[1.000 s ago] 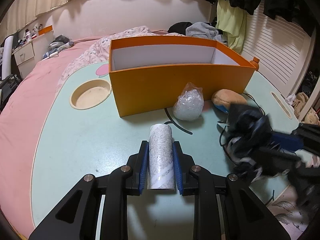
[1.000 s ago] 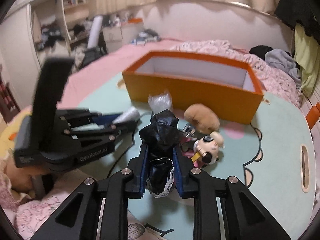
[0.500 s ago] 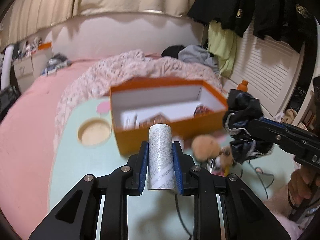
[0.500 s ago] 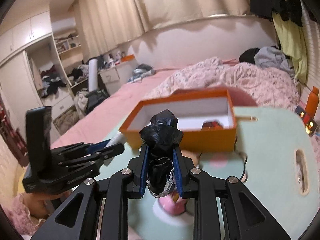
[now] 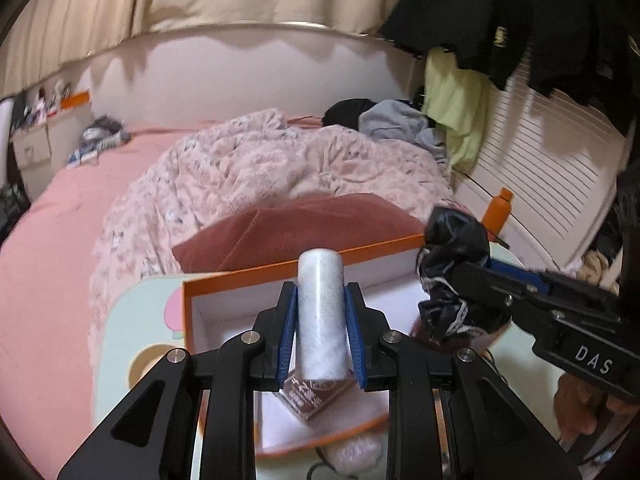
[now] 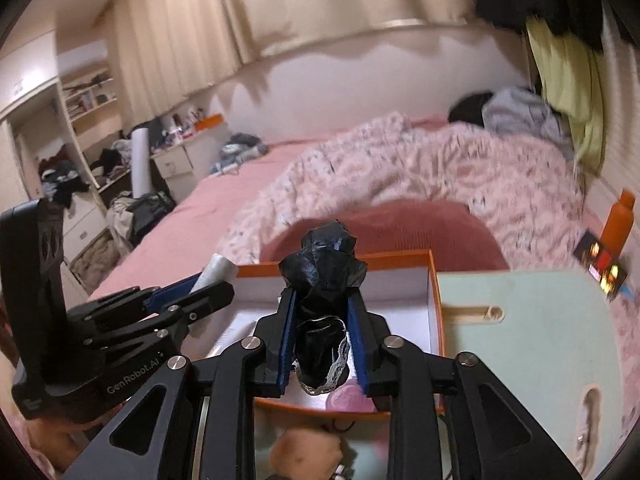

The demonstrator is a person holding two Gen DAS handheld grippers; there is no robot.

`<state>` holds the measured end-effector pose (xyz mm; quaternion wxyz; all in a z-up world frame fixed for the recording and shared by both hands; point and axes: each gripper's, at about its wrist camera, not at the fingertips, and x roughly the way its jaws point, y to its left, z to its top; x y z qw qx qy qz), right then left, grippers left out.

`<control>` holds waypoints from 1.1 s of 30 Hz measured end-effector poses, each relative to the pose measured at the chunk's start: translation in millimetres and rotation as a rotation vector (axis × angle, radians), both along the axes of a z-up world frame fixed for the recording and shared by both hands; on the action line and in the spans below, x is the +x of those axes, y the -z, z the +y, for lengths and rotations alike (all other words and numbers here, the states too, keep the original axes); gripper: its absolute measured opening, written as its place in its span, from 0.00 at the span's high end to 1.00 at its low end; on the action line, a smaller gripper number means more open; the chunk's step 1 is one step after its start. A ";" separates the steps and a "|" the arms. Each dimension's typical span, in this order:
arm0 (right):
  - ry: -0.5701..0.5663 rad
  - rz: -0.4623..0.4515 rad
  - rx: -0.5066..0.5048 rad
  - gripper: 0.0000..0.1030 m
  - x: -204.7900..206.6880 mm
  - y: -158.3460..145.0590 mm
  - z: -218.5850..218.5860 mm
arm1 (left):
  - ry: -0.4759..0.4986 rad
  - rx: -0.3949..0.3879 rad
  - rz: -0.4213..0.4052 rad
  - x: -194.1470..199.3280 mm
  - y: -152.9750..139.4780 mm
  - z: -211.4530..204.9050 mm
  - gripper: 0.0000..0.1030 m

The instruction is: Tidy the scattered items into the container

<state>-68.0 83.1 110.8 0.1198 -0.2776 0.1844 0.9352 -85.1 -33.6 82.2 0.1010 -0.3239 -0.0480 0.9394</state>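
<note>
My left tongs (image 5: 320,334) pinch a pale speckled roll (image 5: 322,316), upright between the blue pads; my right tongs (image 6: 322,340) pinch a crumpled black bundle (image 6: 320,280) edged with white lace. Both pairs of jaws have just been easing apart, yet each thing sits between its pads and touches them. Both tongs hang over the open orange box (image 5: 240,284), the container, whose white inside already holds a flat brown packet (image 5: 314,394).

What could go wrong, as I judge it: the two tongs are near each other over one box, so they could knock together. The roll is smooth and round, so it may slip early, bounce off the rim and roll away. The bundle's lace could snag on a pad and cling when I let go. A bump on the light box could shove it along the worktop.

The worktop (image 6: 520,320) is pale mint green with a slot cut in it. A tan plush toy (image 6: 306,454) and a clear plastic wad (image 5: 352,454) lie just outside the box's near wall. Beyond is a pink bed (image 6: 224,200) with a rumpled floral quilt, beige curtains, cluttered shelves and dark clothes hanging.
</note>
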 end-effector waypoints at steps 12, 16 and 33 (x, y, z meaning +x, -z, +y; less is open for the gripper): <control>0.018 0.036 -0.039 0.57 45.0 -4.1 -4.4 | -0.014 0.045 0.019 39.4 -4.0 -20.3 0.32; 0.005 -0.009 0.001 0.51 77.4 8.6 -22.6 | -0.003 0.042 -0.025 73.7 8.0 -26.5 0.32; 0.058 -0.224 -0.015 0.35 122.1 84.7 -40.5 | -0.039 -0.153 -0.214 112.1 98.6 -5.6 0.00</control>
